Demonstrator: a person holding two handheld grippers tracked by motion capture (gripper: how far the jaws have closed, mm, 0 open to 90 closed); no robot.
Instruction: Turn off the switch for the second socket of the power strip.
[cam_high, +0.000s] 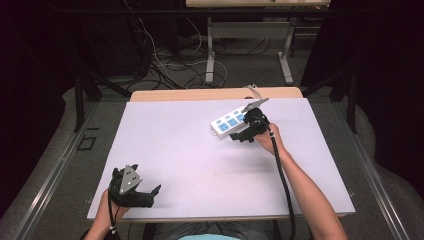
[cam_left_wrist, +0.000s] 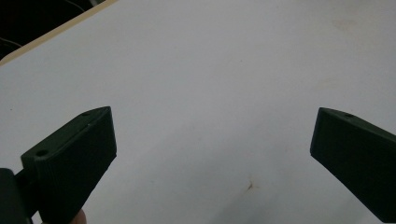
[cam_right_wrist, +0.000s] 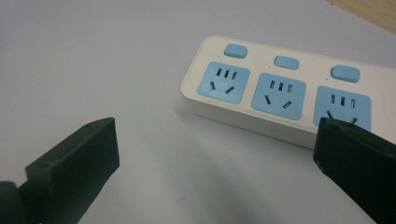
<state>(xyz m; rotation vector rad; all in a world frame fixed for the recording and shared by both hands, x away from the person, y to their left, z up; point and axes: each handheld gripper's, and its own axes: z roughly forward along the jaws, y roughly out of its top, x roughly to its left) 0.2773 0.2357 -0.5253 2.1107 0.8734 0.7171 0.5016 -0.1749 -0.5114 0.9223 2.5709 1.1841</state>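
The power strip (cam_high: 231, 123) lay on the far right part of the white table top (cam_high: 200, 155), slanted, its white body carrying three blue sockets, each with a small blue switch beside it. The right gripper (cam_high: 244, 134) sat just beside the strip's near long edge, held low over the table by the person's right hand (cam_high: 269, 140). In the right gripper view the strip (cam_right_wrist: 280, 93) lay ahead and to the right of the gap between the jaws — the right-hand jaw stood in front of the third socket and hid its lower corner, while the left-hand jaw stood over bare table. The jaws were spread wide, with nothing between them, and I could not tell whether the right-hand jaw touched the strip's casing.

The left gripper (cam_high: 150, 192) was well apart from the strip, near the table's front left corner, gripped in the left hand (cam_high: 109, 207). Its jaws were also wide apart and held nothing — in the left gripper view bare white surface lay between them, marked by a small brownish speck (cam_left_wrist: 251, 185).

Nothing lay on the table between the right gripper and the strip. A pale cord (cam_high: 252, 90) ran off the strip's far end over the wooden back edge of the table. Beyond the table, tangled cables (cam_high: 165, 65) lay on the floor.
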